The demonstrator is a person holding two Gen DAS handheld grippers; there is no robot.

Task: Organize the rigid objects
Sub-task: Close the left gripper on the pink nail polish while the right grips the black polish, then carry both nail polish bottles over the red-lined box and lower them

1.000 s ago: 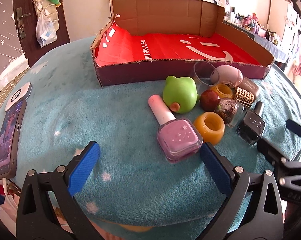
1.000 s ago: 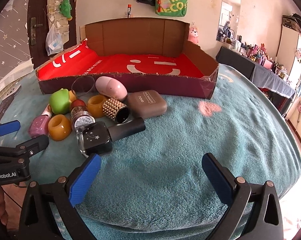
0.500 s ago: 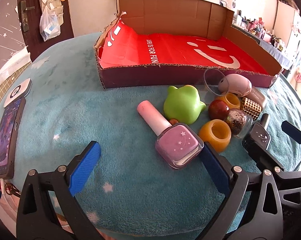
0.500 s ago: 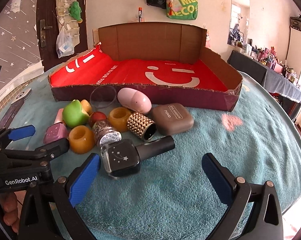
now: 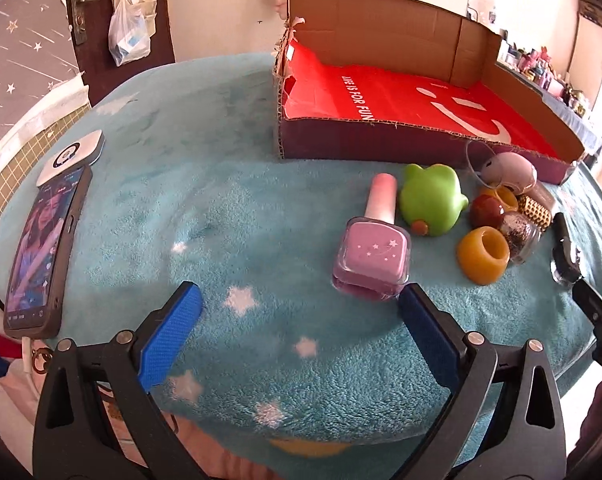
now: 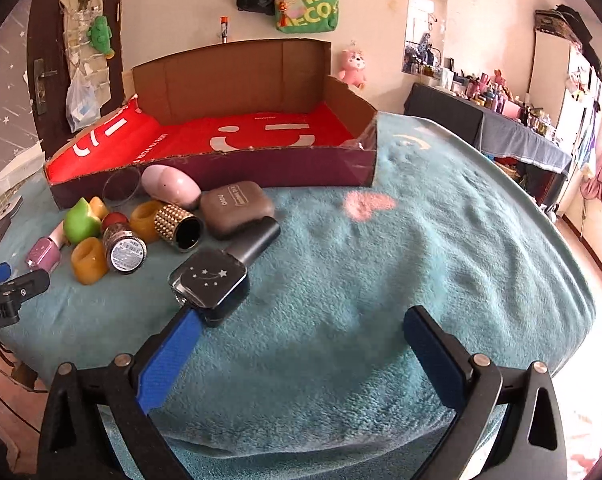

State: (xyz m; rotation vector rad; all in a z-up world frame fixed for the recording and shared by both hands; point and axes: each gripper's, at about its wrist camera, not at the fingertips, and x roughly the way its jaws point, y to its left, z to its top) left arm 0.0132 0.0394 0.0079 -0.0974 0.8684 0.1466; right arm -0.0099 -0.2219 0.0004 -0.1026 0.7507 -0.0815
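Fingers [image 5: 429, 328] of left gripper closing on nothing, right's [image 6: 169, 360] wide apart — pink bottle [image 5: 371, 258], black bottle [image 6: 213, 280] just ahead.

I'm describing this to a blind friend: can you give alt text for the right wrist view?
The open right gripper hovers over a teal blanket, its left finger beside a black nail polish bottle. Small trinkets cluster before an empty red-lined cardboard box.

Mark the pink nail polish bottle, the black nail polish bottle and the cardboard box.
pink nail polish bottle [image 5: 371, 258], left wrist view, glass body.
black nail polish bottle [image 6: 209, 280], right wrist view, starred face.
cardboard box [image 6: 245, 76], right wrist view, back wall.
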